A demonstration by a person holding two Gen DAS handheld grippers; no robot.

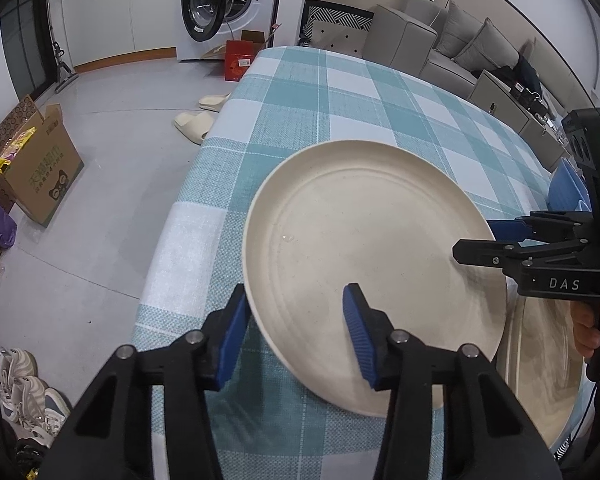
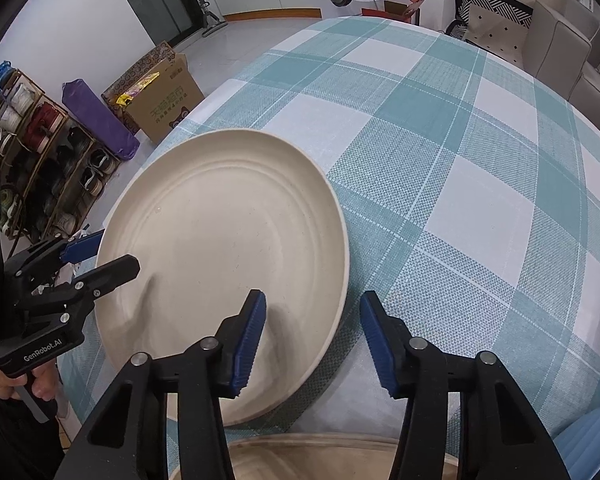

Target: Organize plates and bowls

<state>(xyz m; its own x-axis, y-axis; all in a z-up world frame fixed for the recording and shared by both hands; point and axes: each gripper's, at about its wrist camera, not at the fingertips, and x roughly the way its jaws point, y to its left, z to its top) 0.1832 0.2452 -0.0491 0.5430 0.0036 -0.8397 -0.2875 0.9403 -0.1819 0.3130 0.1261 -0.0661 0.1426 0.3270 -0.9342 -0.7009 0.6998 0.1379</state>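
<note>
A large cream plate (image 1: 364, 264) lies on the checked tablecloth (image 1: 340, 96); it also shows in the right wrist view (image 2: 220, 240). My left gripper (image 1: 296, 332) is open, its jaws straddling the plate's near left rim. My right gripper (image 2: 312, 340) is open, its jaws straddling the plate's right rim. A second cream plate (image 1: 540, 368) lies beside and partly under the first; its rim shows at the bottom of the right wrist view (image 2: 300, 456). A blue ribbed dish (image 1: 564, 192) sits at the right; it is also in the right wrist view (image 2: 596, 440).
The tablecloth (image 2: 460, 160) stretches far beyond the plates. The table's left edge (image 1: 168, 240) drops to the floor. Beyond are a cardboard box (image 1: 40, 164), slippers (image 1: 192, 124), a washing machine (image 1: 228, 4), a sofa (image 1: 460, 40) and a shoe rack (image 2: 32, 152).
</note>
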